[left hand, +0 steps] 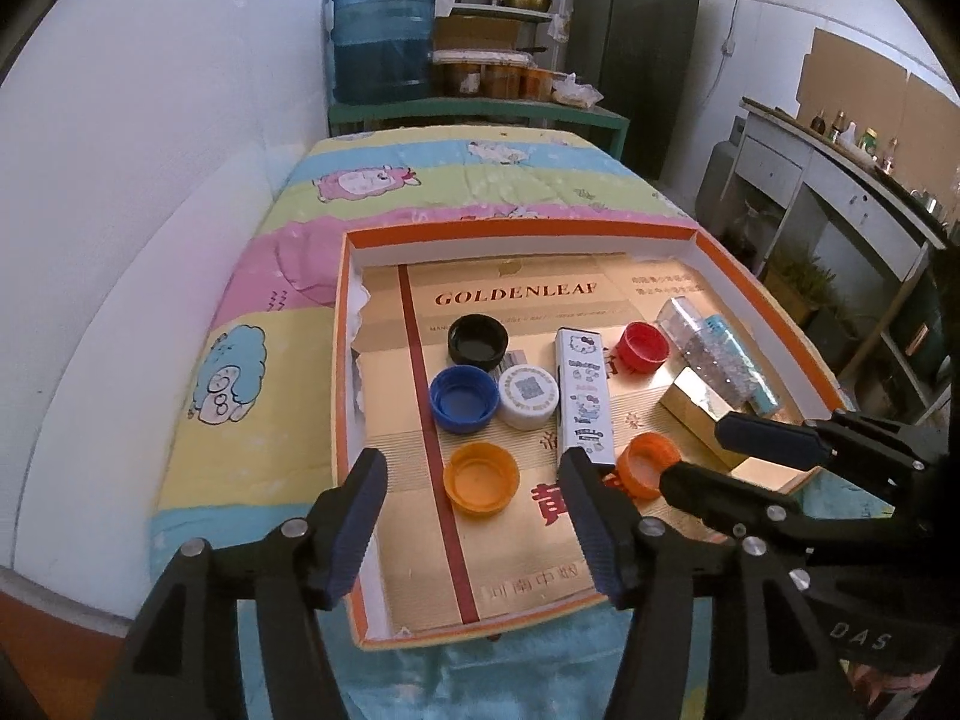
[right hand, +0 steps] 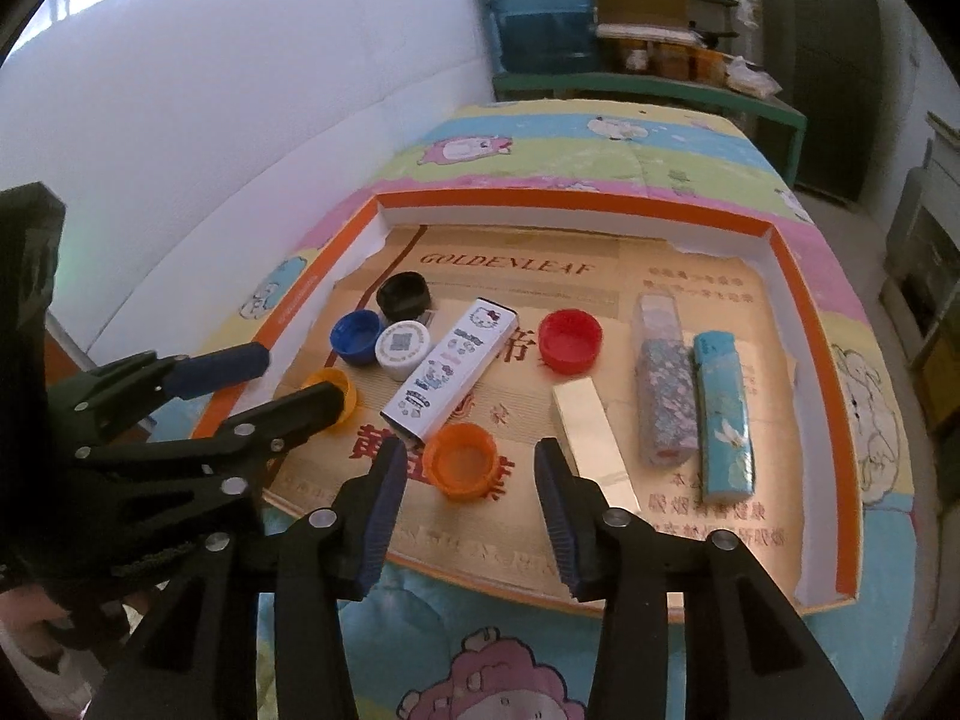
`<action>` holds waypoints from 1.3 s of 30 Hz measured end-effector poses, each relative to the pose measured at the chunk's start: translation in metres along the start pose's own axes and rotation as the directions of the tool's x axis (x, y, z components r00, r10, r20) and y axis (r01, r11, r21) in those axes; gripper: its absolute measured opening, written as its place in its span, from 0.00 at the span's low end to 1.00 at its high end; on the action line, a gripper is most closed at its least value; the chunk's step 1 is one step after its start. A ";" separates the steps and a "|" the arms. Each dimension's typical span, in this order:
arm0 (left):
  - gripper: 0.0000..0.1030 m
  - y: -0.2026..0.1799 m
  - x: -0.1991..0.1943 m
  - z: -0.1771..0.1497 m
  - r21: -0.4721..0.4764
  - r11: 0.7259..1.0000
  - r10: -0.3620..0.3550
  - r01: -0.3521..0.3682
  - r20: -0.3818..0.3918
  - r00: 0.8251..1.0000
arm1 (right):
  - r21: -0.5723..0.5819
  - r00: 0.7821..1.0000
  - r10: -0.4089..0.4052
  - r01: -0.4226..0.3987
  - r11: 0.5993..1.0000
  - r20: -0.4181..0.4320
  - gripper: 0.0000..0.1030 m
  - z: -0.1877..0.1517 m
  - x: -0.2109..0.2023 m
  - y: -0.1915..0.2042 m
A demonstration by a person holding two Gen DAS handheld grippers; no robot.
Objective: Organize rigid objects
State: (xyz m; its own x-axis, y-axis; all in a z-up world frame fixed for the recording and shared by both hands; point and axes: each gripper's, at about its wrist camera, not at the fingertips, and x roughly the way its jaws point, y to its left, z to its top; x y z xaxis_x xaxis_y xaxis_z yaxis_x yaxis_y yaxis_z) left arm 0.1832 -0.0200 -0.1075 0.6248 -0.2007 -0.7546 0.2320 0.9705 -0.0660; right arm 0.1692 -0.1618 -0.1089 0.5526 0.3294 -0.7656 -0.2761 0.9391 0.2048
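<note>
A shallow orange-rimmed tray (right hand: 780, 252), lined with gold printed cardboard, lies on a cartoon-patterned quilt (right hand: 600, 132) and fills the middle of both views.

In the left wrist view the left gripper (left hand: 474, 480) rises from the bottom edge with its jaws wide and nothing between the pads. The yellow-orange cap (left hand: 480, 477) lies open side up on the tray floor right in the gap between the two fingertips, touched by neither. Above it, toward the centre of the frame, sit the blue cap (left hand: 463, 399), the white cap (left hand: 528, 396) with a printed code on top, and the black cap (left hand: 478, 341), all close together. The white Hello Kitty box (left hand: 583, 396) lies flat to their right, its near end just behind the right-hand fingertip.

In the right wrist view the right gripper (right hand: 471, 459) also stands with jaws apart and empty. The orange cap (right hand: 461, 459) lies open side up in the gap, nearer the left-hand fingertip, apart from both. The gold box (right hand: 591, 432) runs down to the right-hand fingertip; whether they touch I cannot tell. The red cap (right hand: 570, 339) lies above centre. At the right of the frame a glittery box (right hand: 666, 384) and a light blue box (right hand: 723, 420) lie side by side.
</note>
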 end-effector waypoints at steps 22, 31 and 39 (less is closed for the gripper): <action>0.63 -0.009 -0.070 -0.020 -0.018 1.000 -0.014 0.015 0.096 0.995 | 0.077 0.989 -0.122 0.115 0.990 0.087 0.67 -0.029 -0.075 0.007; 0.64 -0.017 -0.105 -0.033 -0.021 1.000 -0.019 0.022 0.141 0.990 | 0.098 0.971 -0.188 0.175 0.980 0.148 0.67 -0.041 -0.107 0.020; 0.64 -0.024 -0.132 -0.047 -0.033 0.999 -0.017 0.022 0.169 0.985 | 0.094 0.950 -0.242 0.228 0.969 0.197 0.67 -0.055 -0.135 0.039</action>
State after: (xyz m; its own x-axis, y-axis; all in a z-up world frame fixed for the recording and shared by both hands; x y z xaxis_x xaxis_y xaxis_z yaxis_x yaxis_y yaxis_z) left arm 0.0602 -0.0106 -0.0366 0.7379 -0.2364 -0.6322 0.2212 0.9696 -0.1045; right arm 0.0407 -0.1750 -0.0309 0.7466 0.1047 -0.6569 -0.0675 0.9944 0.0818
